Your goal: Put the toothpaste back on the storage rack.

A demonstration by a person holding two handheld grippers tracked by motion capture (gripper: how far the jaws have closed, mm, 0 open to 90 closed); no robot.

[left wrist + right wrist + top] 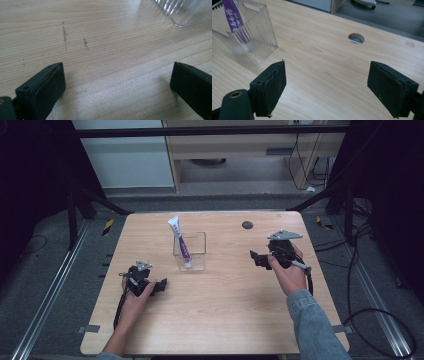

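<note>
So, both hand-held grippers sit low on the tabletop, jaws spread, nothing between them. Left hand-held gripper rests at about 8 o'clock from the clear box; right hand-held gripper sits at about 3 o'clock from it, well apart. Tube, white with a purple label, stands tilted inside the box, cap end down, crimped end poking out over the rim toward 11 o'clock.

Step in hand, as I judge it: reach for the tube or the box. Neither hand-held gripper touches either yet.

How to do it well:
- Right gripper view shows the box at upper left of the jaws, tube leaning in it. Swing that hand-held gripper toward 9 o'clock and lift it so the jaws clear the rim before closing.
- Take the tube on the exposed upper part above the rim, across its flat width, not through the plastic wall.
- Box looks light and ribbed; likely slides if bumped. Left gripper view shows a box corner at upper right of the open jaws, near. Use the left to steady a wall if needed.
- Pull up along the tube's lean, not straight sideways, or the box may tip.
- Stay off the round hole at 1 o'clock of the box.
</note>
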